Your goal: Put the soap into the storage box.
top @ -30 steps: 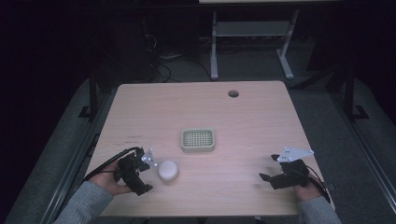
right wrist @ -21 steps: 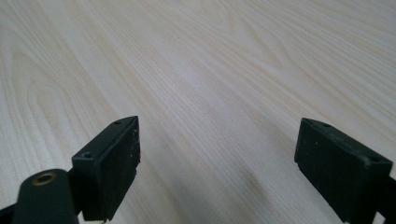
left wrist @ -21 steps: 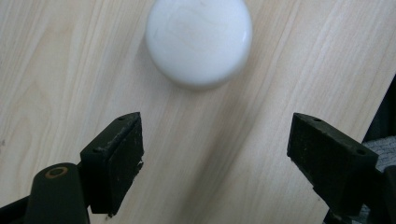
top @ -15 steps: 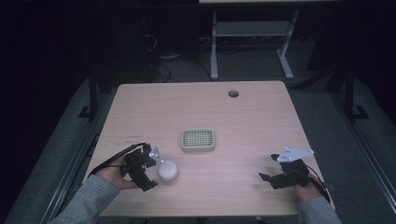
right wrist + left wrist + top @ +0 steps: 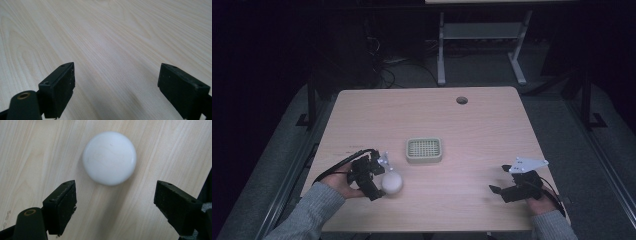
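Your left gripper (image 5: 112, 202) has its fingers (image 5: 61, 206) spread wide, with the white round object (image 5: 109, 158) lying on the surface (image 5: 472, 130) just ahead of them. Push forward until it sits between them, then squeeze gently. Your right gripper (image 5: 116, 87) rests released, grasping nothing.

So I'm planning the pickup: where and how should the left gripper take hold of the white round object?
Grip the white round object across its widest rim, coming straight down from above. It lies flat on the table as a smooth dome, so only the opposite sides offer purchase. The left gripper is open wide enough to straddle it.
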